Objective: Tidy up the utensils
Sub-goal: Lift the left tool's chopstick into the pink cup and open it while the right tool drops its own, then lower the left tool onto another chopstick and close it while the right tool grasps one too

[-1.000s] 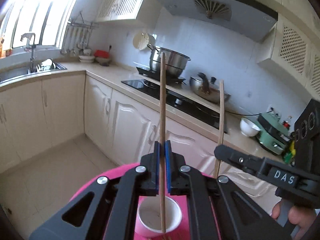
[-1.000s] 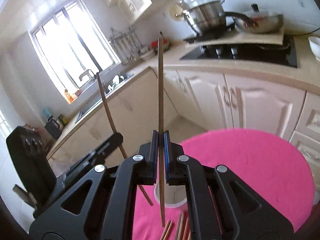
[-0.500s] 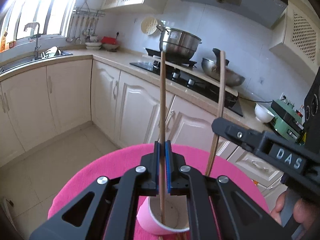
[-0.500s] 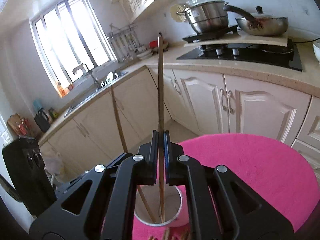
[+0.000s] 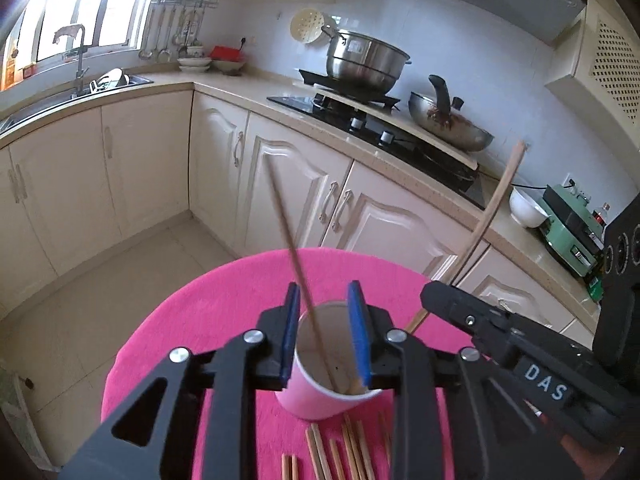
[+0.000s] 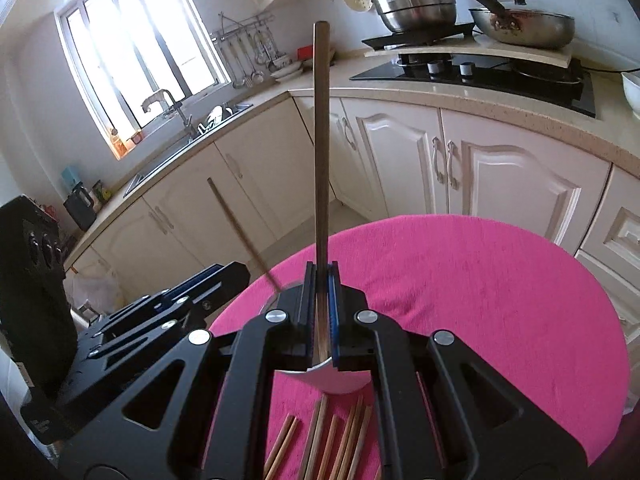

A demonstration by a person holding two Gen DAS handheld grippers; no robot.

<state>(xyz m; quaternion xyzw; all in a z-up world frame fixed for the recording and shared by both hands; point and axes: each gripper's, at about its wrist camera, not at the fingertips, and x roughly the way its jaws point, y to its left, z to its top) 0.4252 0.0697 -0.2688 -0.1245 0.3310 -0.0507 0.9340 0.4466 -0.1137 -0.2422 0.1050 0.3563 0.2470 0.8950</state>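
The left gripper (image 5: 325, 332) has just been opening; its blue-padded jaws stand spread on either side of a thin wooden chopstick (image 5: 298, 270) that touches neither pad, leans to the left and has its lower end inside the pink paper cup with a white interior (image 5: 320, 394). The right gripper (image 6: 321, 312) has its jaws pressed together on a second, darker wooden chopstick (image 6: 321, 160), held upright with its lower end dipping into the same cup. In the left wrist view the right gripper's side carries white letters reading "DAS" (image 5: 545, 381). A row of loose wooden chopsticks (image 5: 340, 454) lies flat just in front of the cup. All of this rests on a round table covered in bright pink cloth (image 6: 500, 300). Beyond it stand cream kitchen cabinets (image 5: 148, 168) under a beige countertop (image 5: 256, 92), with a black gas hob (image 5: 384, 136), a steel stockpot (image 5: 366, 60) and a wok (image 5: 450, 126). A sink with a tap (image 6: 164, 102) sits under a bright window (image 6: 140, 44).
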